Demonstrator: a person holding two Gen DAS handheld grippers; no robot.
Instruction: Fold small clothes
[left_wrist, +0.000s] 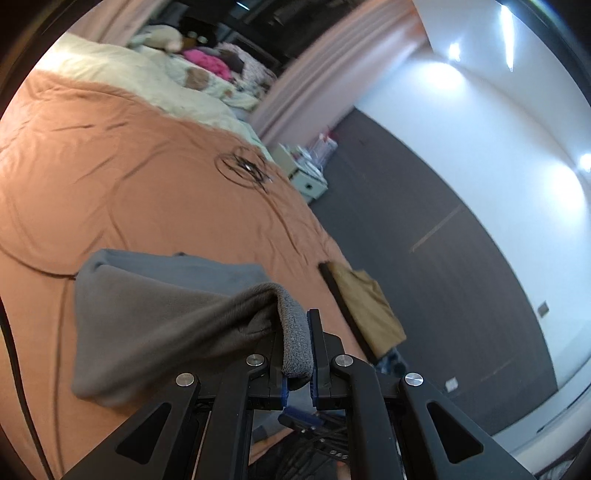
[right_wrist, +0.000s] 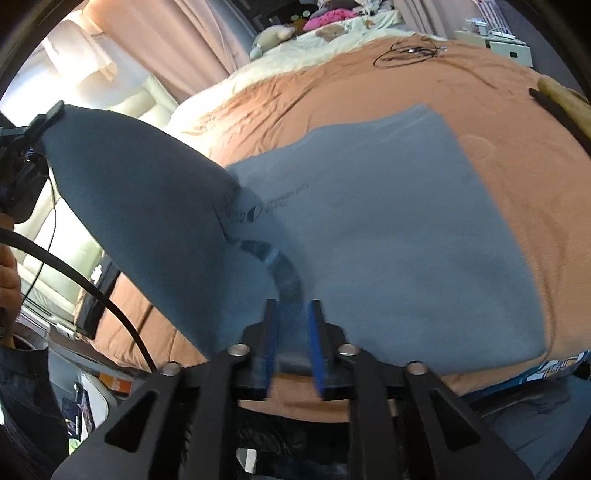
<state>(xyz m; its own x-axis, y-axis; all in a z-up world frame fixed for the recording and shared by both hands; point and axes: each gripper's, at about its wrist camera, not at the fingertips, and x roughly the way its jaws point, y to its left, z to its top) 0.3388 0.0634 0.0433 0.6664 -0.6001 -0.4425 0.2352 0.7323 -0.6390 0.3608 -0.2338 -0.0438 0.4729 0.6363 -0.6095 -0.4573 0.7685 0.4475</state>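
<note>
A grey long-sleeved shirt (right_wrist: 388, 229) lies spread on the orange bedspread (right_wrist: 517, 166). In the left wrist view my left gripper (left_wrist: 295, 325) is shut on a ribbed grey cuff (left_wrist: 293, 332), and the sleeve (left_wrist: 147, 314) hangs from it above the bed. The right wrist view shows that same left gripper (right_wrist: 50, 116) at the upper left, holding the sleeve (right_wrist: 129, 206) lifted and stretched. My right gripper (right_wrist: 291, 314) hovers at the shirt's near edge, its jaws apart. The dark collar band (right_wrist: 286, 277) runs between its blue pads (right_wrist: 316, 343) without being pinched.
A coiled black cable (left_wrist: 242, 168) lies further up the bedspread. A cream blanket (left_wrist: 147, 74) with plush toys and pink cloth covers the bed's far end. A tan cloth with a black strip (left_wrist: 369, 310) sits at the bed's edge. A person's hand (right_wrist: 7, 273) and a black cord (right_wrist: 92, 295) are at left.
</note>
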